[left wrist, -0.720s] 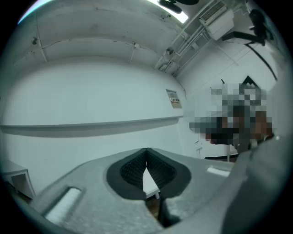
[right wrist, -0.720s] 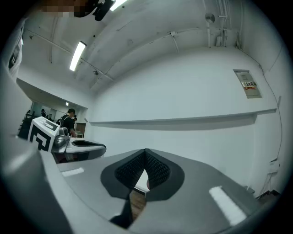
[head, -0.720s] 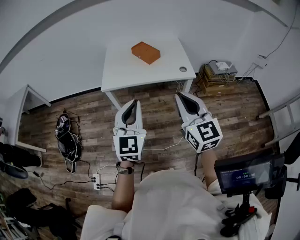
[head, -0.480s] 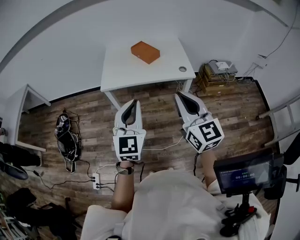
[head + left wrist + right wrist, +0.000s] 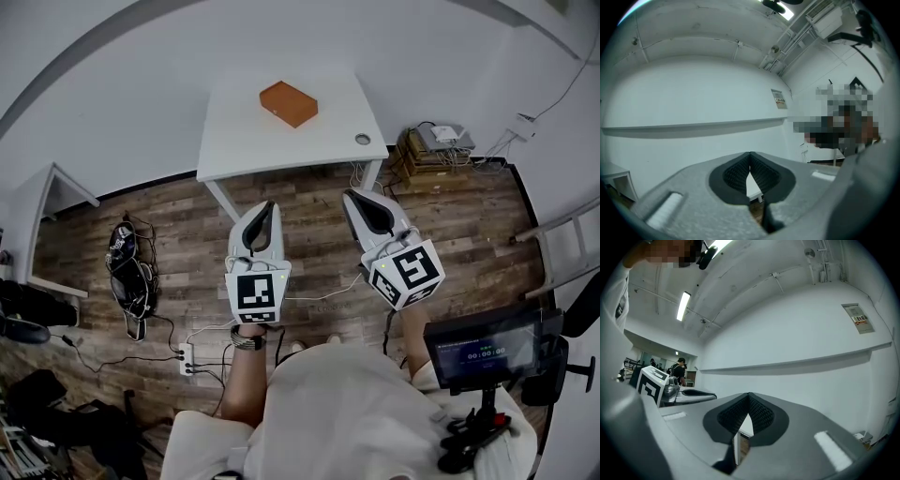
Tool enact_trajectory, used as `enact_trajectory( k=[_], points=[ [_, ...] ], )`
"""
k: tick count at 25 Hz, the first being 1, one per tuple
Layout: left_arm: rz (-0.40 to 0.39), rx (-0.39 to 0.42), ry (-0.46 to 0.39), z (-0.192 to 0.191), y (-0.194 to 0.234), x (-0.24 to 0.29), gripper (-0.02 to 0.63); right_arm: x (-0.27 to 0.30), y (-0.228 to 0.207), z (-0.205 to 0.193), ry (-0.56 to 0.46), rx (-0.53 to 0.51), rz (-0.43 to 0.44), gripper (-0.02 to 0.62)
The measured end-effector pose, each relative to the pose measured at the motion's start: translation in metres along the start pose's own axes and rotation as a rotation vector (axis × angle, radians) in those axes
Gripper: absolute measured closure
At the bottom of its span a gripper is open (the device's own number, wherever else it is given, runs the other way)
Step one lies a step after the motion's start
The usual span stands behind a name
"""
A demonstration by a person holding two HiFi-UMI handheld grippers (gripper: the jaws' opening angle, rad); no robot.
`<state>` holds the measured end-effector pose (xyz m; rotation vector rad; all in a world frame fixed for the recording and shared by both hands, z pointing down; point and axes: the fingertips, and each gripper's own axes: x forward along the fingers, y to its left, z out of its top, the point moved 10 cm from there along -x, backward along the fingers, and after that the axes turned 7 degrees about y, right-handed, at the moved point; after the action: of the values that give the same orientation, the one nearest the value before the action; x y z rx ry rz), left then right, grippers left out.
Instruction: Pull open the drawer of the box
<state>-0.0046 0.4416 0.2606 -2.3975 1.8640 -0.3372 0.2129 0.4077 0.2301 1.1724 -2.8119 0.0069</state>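
An orange-brown box lies on the white table near its far edge, seen in the head view. My left gripper is held level over the wood floor, short of the table's near edge, jaws shut with nothing between them. My right gripper is beside it to the right, also shut and empty. In the left gripper view the left gripper faces a plain white wall. The right gripper faces the same wall in the right gripper view. The box shows in neither gripper view.
A small round hole is in the table's right corner. Stacked cartons with devices stand right of the table. Cables and a power strip lie on the floor at left. A screen on a stand is at my right.
The view has shifted slightly; both grippers stay side by side before the table, the right one a little further left and forward. Jaws remain shut.
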Motion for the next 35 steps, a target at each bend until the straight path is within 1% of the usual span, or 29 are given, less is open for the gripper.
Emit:
enact_trajectory(
  k=[3, 6, 9, 12, 17, 23, 25, 31, 35],
  points=[
    [0.010, 0.004, 0.005, 0.006, -0.010, 0.009, 0.600, -0.003, -0.014, 0.002, -0.003, -0.004, 0.011, 0.595],
    [0.012, -0.002, 0.000, 0.006, -0.013, 0.005, 0.600, -0.005, -0.013, 0.003, -0.005, -0.003, 0.014, 0.595],
    [0.012, -0.032, -0.004, 0.002, -0.016, 0.002, 0.600, -0.005, -0.015, -0.001, 0.005, -0.008, 0.012, 0.594],
    [0.031, -0.049, 0.000, -0.003, -0.024, 0.001, 0.600, -0.011, -0.021, -0.008, 0.014, -0.015, -0.005, 0.594],
    [0.045, -0.079, 0.019, -0.006, -0.037, 0.002, 0.600, -0.017, -0.033, -0.017, 0.020, 0.003, -0.018, 0.594],
    [0.028, -0.050, 0.022, -0.006, -0.040, 0.003, 0.601, -0.020, -0.034, -0.018, 0.025, -0.005, -0.039, 0.594],
    [0.019, -0.057, 0.022, -0.010, -0.038, 0.014, 0.600, -0.013, -0.040, -0.022, 0.031, 0.002, -0.047, 0.594],
    [0.004, -0.083, 0.034, -0.025, -0.017, 0.069, 0.600, 0.028, -0.073, -0.029, 0.044, 0.005, -0.075, 0.594],
    [-0.022, -0.055, 0.028, -0.020, -0.009, 0.091, 0.600, 0.043, -0.085, -0.025, 0.043, 0.004, -0.103, 0.594]
  ],
)
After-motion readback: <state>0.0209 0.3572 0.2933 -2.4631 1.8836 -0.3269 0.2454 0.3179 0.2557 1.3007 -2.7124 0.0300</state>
